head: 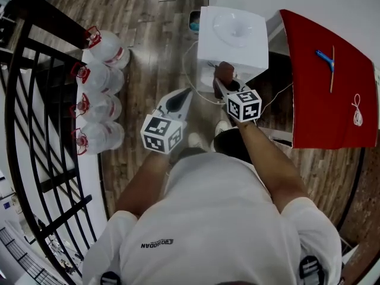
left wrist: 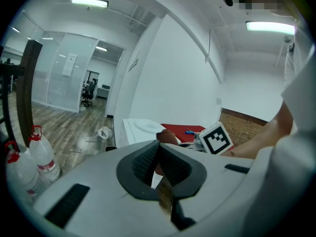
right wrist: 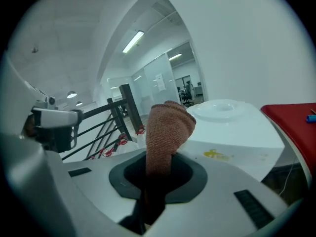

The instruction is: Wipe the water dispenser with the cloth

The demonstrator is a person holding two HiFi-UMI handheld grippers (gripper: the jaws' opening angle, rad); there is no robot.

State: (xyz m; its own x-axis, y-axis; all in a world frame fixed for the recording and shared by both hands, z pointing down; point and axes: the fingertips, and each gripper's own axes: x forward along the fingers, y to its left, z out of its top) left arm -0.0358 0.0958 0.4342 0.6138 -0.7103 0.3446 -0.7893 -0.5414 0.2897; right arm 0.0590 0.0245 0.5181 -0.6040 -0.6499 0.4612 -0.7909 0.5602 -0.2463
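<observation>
Two grippers: right gripper [head: 220, 86] pinches the cloth [head: 224, 71], upright, near the dispenser [head: 237, 43] front edge; left gripper [head: 177, 103] hangs beside, jaws pressed together on nothing. Good wiping likely needs the cloth pressed flat, strokes overlapping.

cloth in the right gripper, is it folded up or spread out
Folded: the cloth stands up as a bunched wad, its lower end pinched in the jaws of the right gripper.
</observation>
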